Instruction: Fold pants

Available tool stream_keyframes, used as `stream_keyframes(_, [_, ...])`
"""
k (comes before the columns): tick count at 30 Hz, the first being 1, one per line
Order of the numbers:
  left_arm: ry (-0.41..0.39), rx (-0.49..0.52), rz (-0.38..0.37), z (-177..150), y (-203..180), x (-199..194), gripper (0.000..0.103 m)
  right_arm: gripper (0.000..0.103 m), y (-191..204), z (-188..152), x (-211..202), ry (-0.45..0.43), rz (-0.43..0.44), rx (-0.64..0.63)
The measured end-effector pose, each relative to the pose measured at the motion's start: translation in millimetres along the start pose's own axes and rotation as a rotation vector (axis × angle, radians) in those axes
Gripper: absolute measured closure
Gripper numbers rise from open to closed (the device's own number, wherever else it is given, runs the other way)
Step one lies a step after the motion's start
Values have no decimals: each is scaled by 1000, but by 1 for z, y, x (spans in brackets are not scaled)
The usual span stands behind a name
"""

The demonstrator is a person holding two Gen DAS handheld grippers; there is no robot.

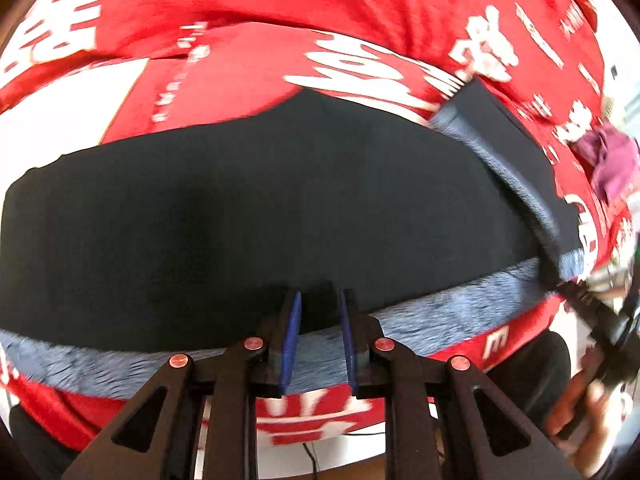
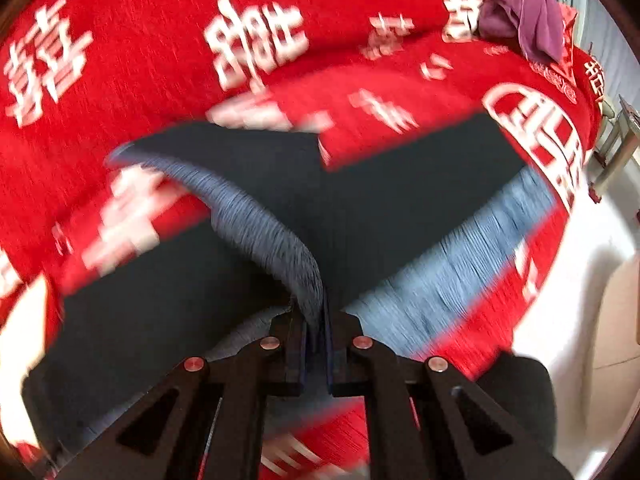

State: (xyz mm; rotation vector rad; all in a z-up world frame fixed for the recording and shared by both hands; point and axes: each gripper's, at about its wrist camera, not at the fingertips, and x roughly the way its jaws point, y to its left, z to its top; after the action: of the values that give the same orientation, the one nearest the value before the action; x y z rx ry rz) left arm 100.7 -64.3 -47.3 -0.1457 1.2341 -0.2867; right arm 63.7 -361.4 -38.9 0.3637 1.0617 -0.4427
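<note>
- The red blanket with white lettering covers the surface; you can't tell whether a bed or tabletop lies beneath.
- The pants, dark with a grey waistband, lie spread along the near edge.
- A purple cloth sits bunched at the far right corner, well apart.
- Your right claw is pinching a lifted waistband fold; if it slips, the fold may collapse.
- Your left claw is spread over the fabric, holding nothing, so the pants could drag.
- No containers show.
</note>
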Motion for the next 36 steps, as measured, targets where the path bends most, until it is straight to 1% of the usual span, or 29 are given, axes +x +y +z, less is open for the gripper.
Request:
stream_keyframes(1, [13, 10, -6, -1, -5, 5, 83, 92, -5, -6, 3, 11, 6, -15])
stream_keyframes(2, [22, 24, 12, -3, -11, 12, 83, 79, -6, -9, 2, 5, -2, -29])
stream_keyframes(3, [4, 36, 32, -4, -14, 13, 83, 60, -5, -10, -3, -12, -36, -53])
stream_keyframes(4, [-14, 55, 48, -5, -18, 14, 83, 48, -3, -9, -8, -26, -59, -73])
stream_keyframes(5, [-15, 61, 53, -7, -19, 13, 83, 34, 1, -8, -15, -61, -80, -111])
stream_keyframes(6, [-19, 55, 48, -7, -18, 13, 80, 29, 7, -7, -26, -115, -99, -160])
stream_keyframes(8, [-17, 22, 8, -8, -12, 12, 77, 26, 23, -9, -44, -214, -140, -276])
stream_keyframes(9, [-18, 0, -9, -8, -10, 12, 77, 23, 31, -10, -47, -246, -155, -323])
stream_keyframes(10, [-19, -17, -22, -8, -7, 12, 77, 22, 48, -11, -49, -290, -196, -408])
stream_keyframes(12, [-19, -22, -29, -8, -5, 13, 77, 22, 75, -12, -42, -329, -292, -548])
stream_keyframes(14, [-22, -11, -17, -8, -8, 13, 77, 22, 104, -10, -20, -349, -402, -686])
stream_keyframes(16, [-25, 2, -4, -10, -8, 12, 77, 22, 131, -5, 10, -334, -487, -801])
stream_keyframes(18, [-25, 3, -1, -11, -8, 12, 77, 23, 147, -3, 34, -334, -564, -884])
stream_keyframes(19, [-24, 1, -3, -12, -7, 11, 77, 23, 152, 1, 42, -336, -583, -906])
stream_keyframes(20, [-22, -1, -6, -11, -6, 11, 77, 33, 150, 4, 41, -341, -548, -892])
stream_keyframes(21, [-21, -4, -11, -11, -5, 11, 77, 87, 144, 10, 40, -313, -511, -861])
stream_keyframes(22, [-19, -7, -15, -11, -4, 11, 77, 96, 133, 21, 39, -260, -457, -798])
stream_keyframes(23, [-18, -10, -16, -11, -4, 12, 77, 97, 119, 32, 33, -232, -375, -723])
stream_keyframes(24, [-17, -12, -14, -10, -4, 12, 77, 97, 101, 41, 24, -232, -292, -641])
stream_keyframes(27, [-10, -11, 7, -9, -7, 12, 76, 97, 35, 61, -9, -293, -196, -388])
stream_keyframes(28, [-8, -10, 18, -9, -9, 12, 76, 97, 12, 64, -16, -295, -162, -304])
stream_keyframes(29, [-5, -9, 25, -8, -10, 12, 76, 97, -23, 68, -20, -274, -99, -178])
stream_keyframes(30, [0, -8, 34, -8, -12, 12, 76, 96, -44, 67, -20, -252, -47, -101])
stream_keyframes(31, [3, -5, 38, -8, -14, 12, 71, 96, -77, 68, -15, -207, 44, 16])
stream_keyframes(33, [11, 2, 2, -8, -20, 12, 41, 89, -112, 67, 2, -133, 139, 129])
stream_keyframes(34, [12, 9, 8, -9, -24, 11, 38, 88, -122, 63, 11, -98, 163, 153])
stream_keyframes(35, [11, 22, 21, -10, -29, 11, 37, 86, -132, 60, 20, -66, 179, 168])
stream_keyframes(36, [14, 38, 28, -10, -33, 11, 37, 81, -138, 57, 23, -60, 187, 179])
